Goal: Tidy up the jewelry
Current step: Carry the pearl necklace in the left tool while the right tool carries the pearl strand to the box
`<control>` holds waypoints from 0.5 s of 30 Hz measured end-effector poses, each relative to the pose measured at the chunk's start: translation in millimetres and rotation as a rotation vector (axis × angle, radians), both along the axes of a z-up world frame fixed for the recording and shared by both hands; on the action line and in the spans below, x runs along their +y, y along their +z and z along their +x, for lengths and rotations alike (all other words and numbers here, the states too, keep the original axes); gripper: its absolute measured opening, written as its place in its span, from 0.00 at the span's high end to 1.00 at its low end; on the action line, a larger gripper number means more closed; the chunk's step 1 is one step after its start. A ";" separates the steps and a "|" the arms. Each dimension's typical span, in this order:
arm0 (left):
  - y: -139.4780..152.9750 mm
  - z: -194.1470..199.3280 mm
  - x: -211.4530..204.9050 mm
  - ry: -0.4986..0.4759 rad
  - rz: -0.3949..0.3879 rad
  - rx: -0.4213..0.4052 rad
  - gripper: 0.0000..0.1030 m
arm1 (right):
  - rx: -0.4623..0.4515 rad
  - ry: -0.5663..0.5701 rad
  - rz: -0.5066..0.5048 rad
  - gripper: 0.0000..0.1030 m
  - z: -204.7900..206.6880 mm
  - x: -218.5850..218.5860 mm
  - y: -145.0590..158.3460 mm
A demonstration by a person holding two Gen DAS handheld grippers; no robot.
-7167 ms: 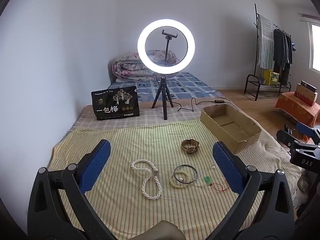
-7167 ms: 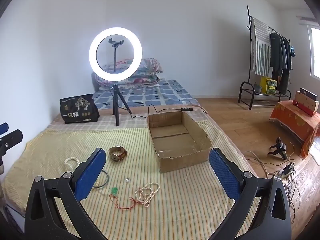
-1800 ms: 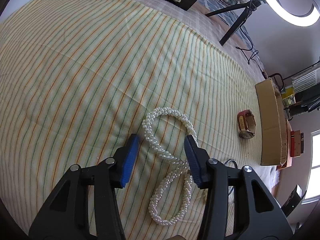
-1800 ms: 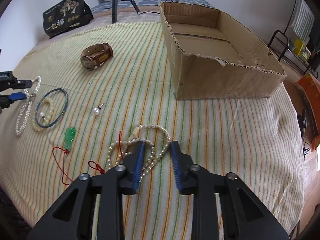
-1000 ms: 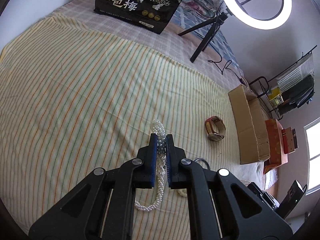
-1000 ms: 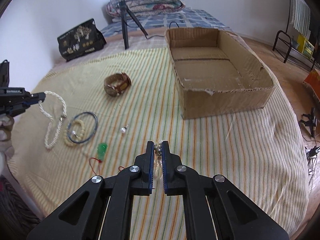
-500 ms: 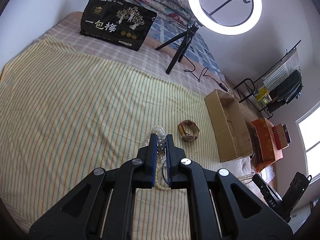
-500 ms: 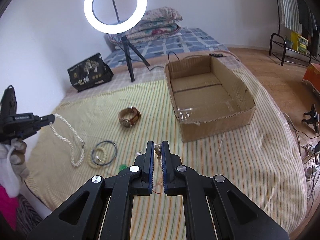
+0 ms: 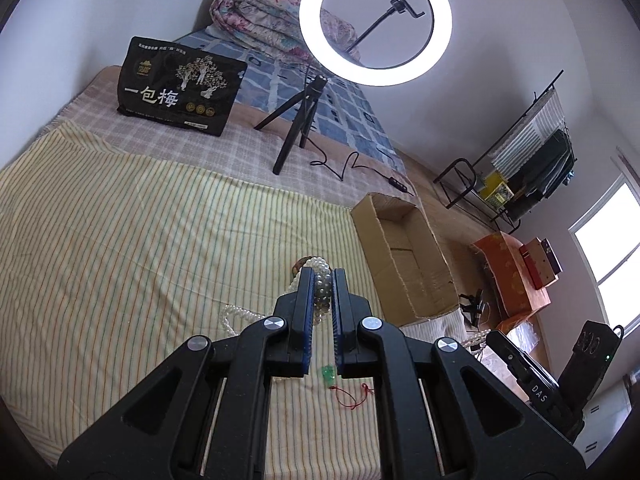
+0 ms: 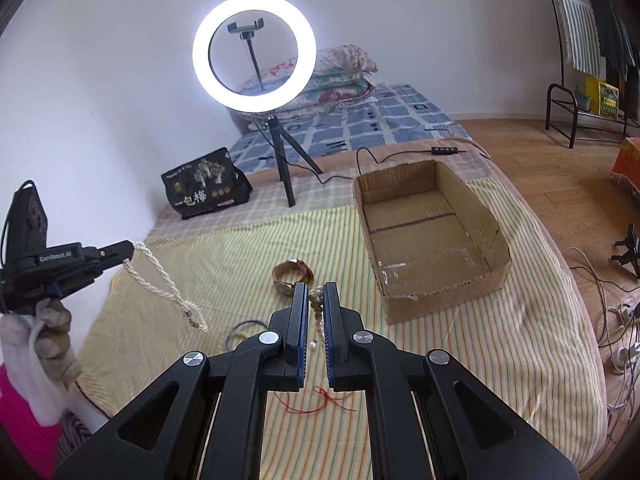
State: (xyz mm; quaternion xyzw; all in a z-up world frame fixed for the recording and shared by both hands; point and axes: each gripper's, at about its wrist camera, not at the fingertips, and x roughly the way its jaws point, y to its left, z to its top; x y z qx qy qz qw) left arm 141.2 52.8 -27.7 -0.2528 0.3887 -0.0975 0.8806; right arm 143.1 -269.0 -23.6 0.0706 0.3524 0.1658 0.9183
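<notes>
My left gripper (image 9: 323, 276) is shut on a thick twisted pearl necklace (image 9: 320, 292), raised above the striped cloth. In the right wrist view that left gripper (image 10: 128, 250) stands at the left with the pearl necklace (image 10: 160, 280) dangling from it, lower end near the cloth. My right gripper (image 10: 316, 290) is shut on a thin bead strand (image 10: 318, 328) that hangs between its fingers. A brown-strapped watch (image 10: 292, 274), a dark bangle (image 10: 244, 330) and a green pendant (image 9: 329, 372) on a red cord (image 10: 316, 400) lie on the cloth. An open cardboard box (image 10: 428, 236) sits to the right.
A ring light on a tripod (image 10: 280, 152) and a black printed bag (image 10: 204, 192) stand behind the cloth, with its cable (image 10: 400, 154) trailing near the box. Cables (image 10: 612, 312) litter the wooden floor at right. A gloved hand (image 10: 52, 344) holds the left gripper.
Both grippers closed on their strands, then rose and tilted up. The pearl necklace and the bead strand have left the cloth and now hang from the jaws.
</notes>
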 end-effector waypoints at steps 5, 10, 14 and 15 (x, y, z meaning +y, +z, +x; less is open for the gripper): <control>17.2 9.0 -19.6 -0.036 0.007 -0.027 0.94 | -0.037 -0.004 -0.002 0.94 3.6 0.1 17.0; 34.0 27.4 -41.4 -0.075 0.021 -0.051 0.94 | -0.065 -0.024 -0.004 0.94 14.5 -5.6 27.6; 43.3 47.0 -61.7 -0.105 0.044 -0.067 0.94 | -0.079 -0.049 0.000 0.94 28.0 -12.7 31.7; 45.3 53.7 -67.5 -0.113 0.050 -0.071 0.94 | -0.081 -0.054 -0.001 0.94 31.5 -14.8 31.6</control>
